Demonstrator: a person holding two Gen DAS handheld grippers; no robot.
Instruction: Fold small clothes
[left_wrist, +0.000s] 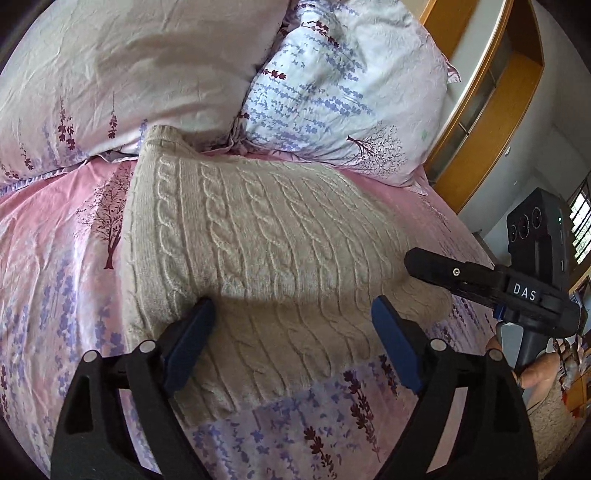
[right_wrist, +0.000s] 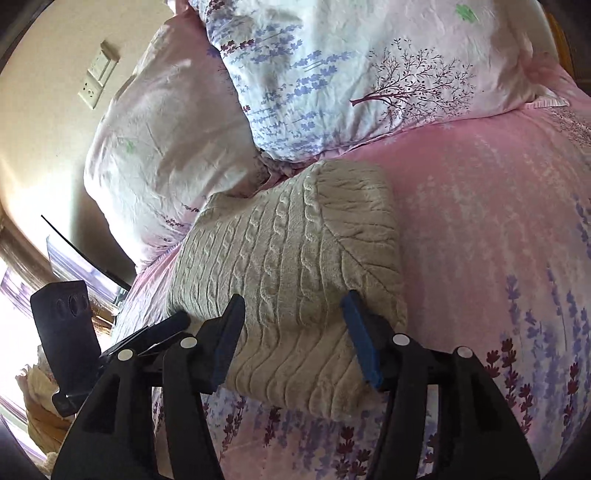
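Observation:
A cream cable-knit sweater (left_wrist: 266, 236) lies folded into a thick bundle on the pink floral bedsheet (left_wrist: 48, 266). It also shows in the right wrist view (right_wrist: 288, 258). My left gripper (left_wrist: 291, 317) is open, its blue-padded fingers spread just above the sweater's near folded edge, holding nothing. My right gripper (right_wrist: 295, 314) is open too, its fingers apart over the sweater's near end. The right gripper's finger (left_wrist: 443, 271) shows in the left wrist view at the sweater's right edge. The left gripper's body (right_wrist: 66, 332) shows at the left of the right wrist view.
Two floral pillows (left_wrist: 110, 74) (left_wrist: 332, 92) lie against the sweater's far end. A wooden headboard (left_wrist: 491, 122) runs behind them. A wall with a switch plate (right_wrist: 98, 74) is on the left. The sheet (right_wrist: 498, 221) stretches to the right of the sweater.

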